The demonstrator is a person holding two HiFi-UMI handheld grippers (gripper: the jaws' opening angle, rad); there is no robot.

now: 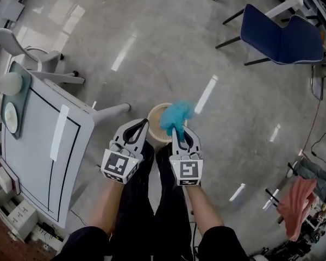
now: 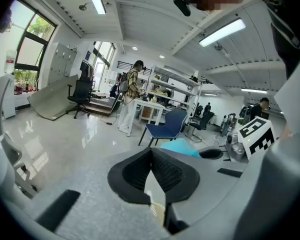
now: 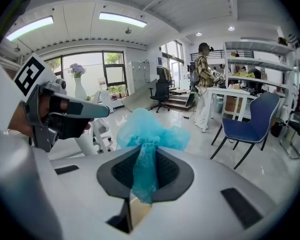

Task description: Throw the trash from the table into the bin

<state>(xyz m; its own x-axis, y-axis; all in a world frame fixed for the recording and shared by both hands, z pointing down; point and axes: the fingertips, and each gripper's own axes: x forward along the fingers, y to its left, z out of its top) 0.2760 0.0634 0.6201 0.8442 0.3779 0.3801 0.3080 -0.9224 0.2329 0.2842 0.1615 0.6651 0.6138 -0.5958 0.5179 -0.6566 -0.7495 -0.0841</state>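
Note:
A crumpled blue wad point(image 1: 176, 115) is pinched in my right gripper point(image 1: 175, 130), which is shut on it just above the round beige bin point(image 1: 155, 112) on the floor. In the right gripper view the wad point(image 3: 149, 130) bulges out past the right gripper point(image 3: 145, 151), and the bin's rim point(image 3: 138, 210) shows below the jaws. My left gripper point(image 1: 145, 123) hangs beside it to the left, over the bin's near-left rim, shut with nothing in it. In the left gripper view the left gripper point(image 2: 151, 152) has its tips touching, and the wad point(image 2: 183, 147) peeks up on the right.
The grey table point(image 1: 38, 145) stands at the left, with a white strip and a plate point(image 1: 11, 116) on it. A blue chair point(image 1: 282, 38) stands at the far right, a white chair point(image 1: 22, 47) at the far left. A person point(image 2: 131, 97) stands by a desk farther off.

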